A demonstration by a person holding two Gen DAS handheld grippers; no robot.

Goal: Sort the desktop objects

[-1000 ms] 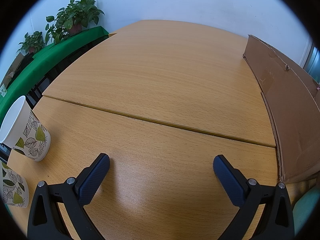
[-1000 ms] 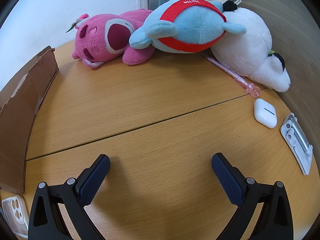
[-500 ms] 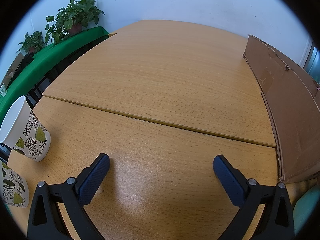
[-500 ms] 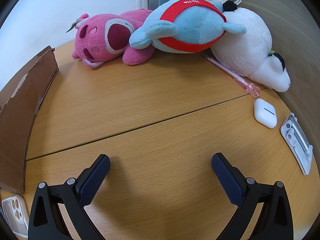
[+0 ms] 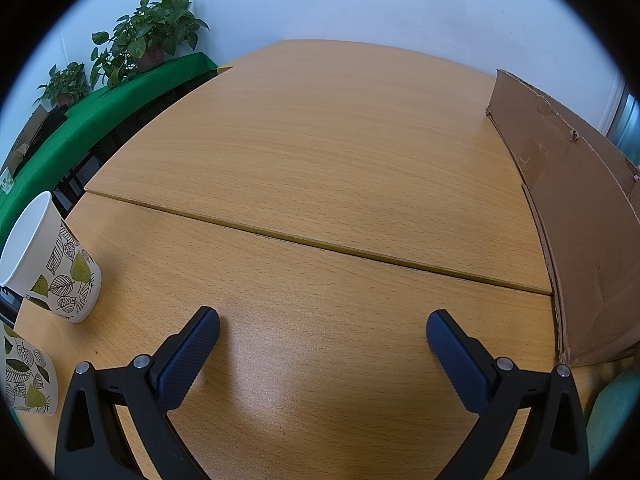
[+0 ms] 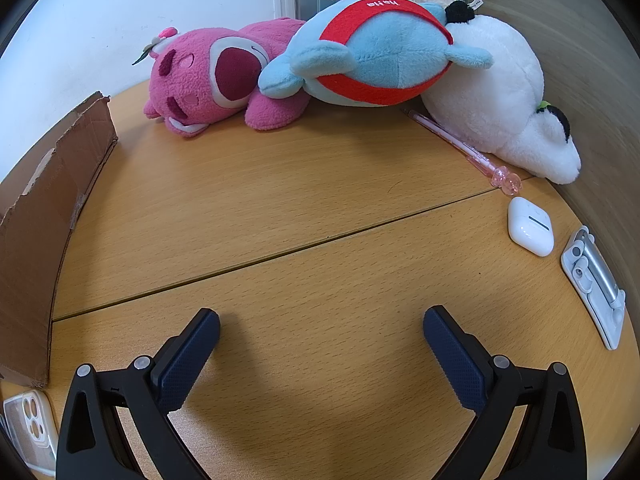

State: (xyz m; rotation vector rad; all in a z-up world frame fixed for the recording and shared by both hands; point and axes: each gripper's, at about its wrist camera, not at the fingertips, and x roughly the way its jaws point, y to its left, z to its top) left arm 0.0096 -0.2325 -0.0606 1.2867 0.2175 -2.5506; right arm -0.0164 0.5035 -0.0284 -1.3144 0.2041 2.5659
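My left gripper (image 5: 322, 322) is open over bare wooden table, nothing between its fingers. Two leaf-patterned paper cups stand at its left: one (image 5: 50, 262) further off, one (image 5: 26, 376) near the edge. My right gripper (image 6: 320, 320) is open too, empty, above the table. Ahead of it lie a pink plush bear (image 6: 216, 80), a blue and red plush (image 6: 372, 52) and a white plush (image 6: 508, 100). A pink pen (image 6: 464, 146), a white earbud case (image 6: 530, 226) and a white-silver stand (image 6: 594, 284) lie at the right. A clear phone case (image 6: 32, 426) lies at the lower left.
A brown cardboard box (image 5: 576, 208) stands between the two grippers, also seen as cardboard box (image 6: 44, 216) in the right wrist view. Potted plants (image 5: 152, 38) stand on a green-covered table (image 5: 100, 112) behind. A wooden wall (image 6: 592, 64) bounds the right side.
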